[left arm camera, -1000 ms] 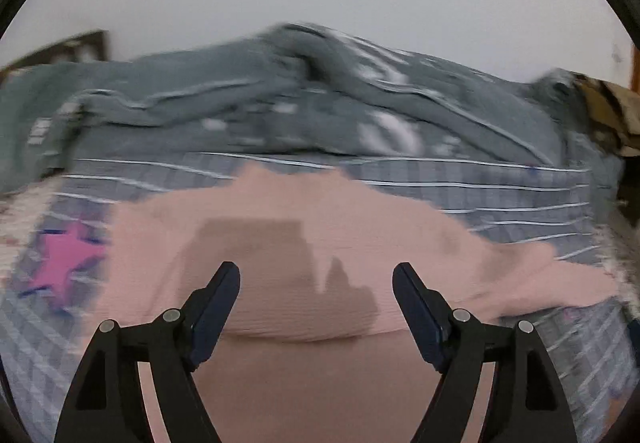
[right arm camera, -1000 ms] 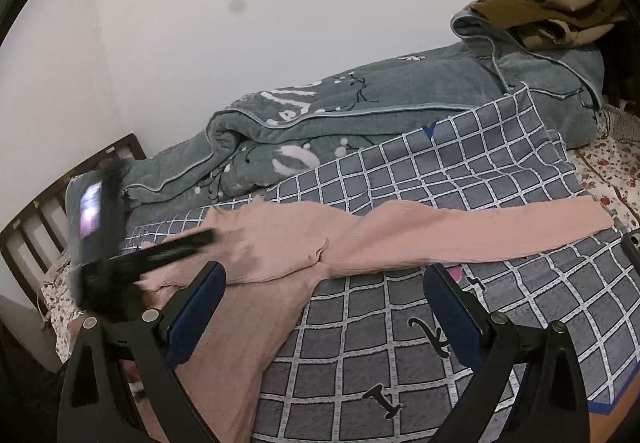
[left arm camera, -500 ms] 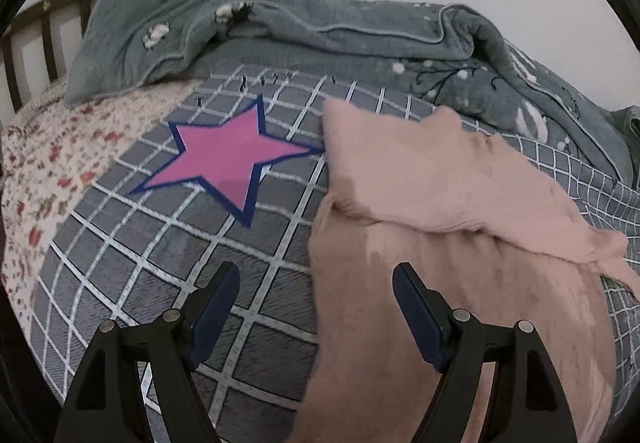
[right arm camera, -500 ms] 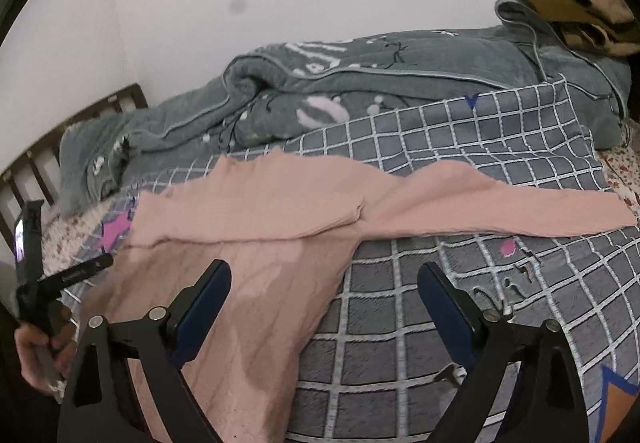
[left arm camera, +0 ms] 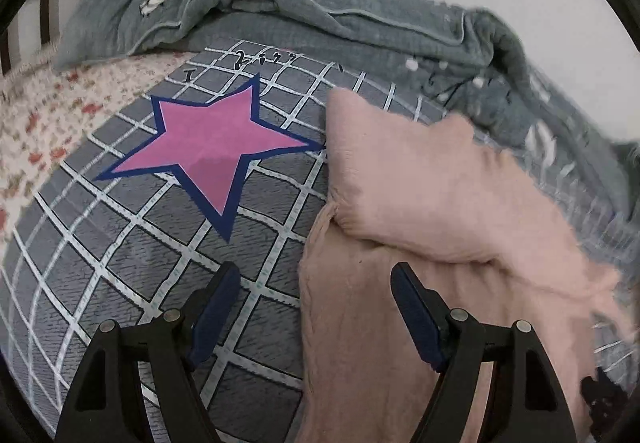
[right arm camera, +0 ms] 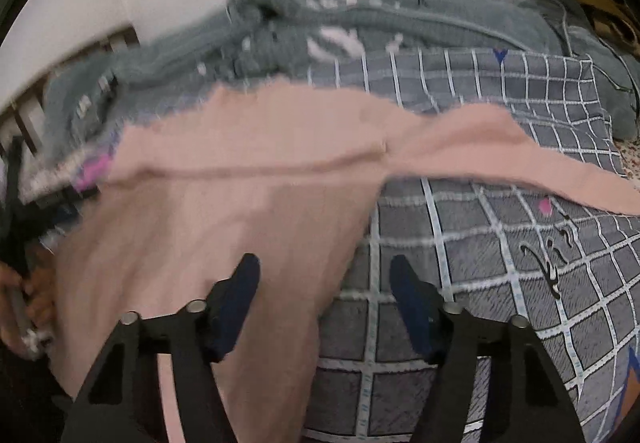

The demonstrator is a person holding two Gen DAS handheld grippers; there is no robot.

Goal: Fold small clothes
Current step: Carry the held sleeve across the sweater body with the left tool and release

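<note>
- Pink garment spread on checked bedcover, far part folded over, one leg trailing right.
- Right gripper lower over near edge than a second ago, jaws closing, cloth edge between, not yet pinched (grasp imminent).
- Left gripper swung to left edge, agape, empty.

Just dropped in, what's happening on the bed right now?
A person with a gripper in each hand is working on a pink garment spread on a grey checked blanket. The left gripper hangs open over the garment's left edge, its jaws closing slightly. The right gripper is closing its jaws above the opposite edge, pads not yet on the fabric. Nothing is gripped. One leg lies stretched sideways.
</note>
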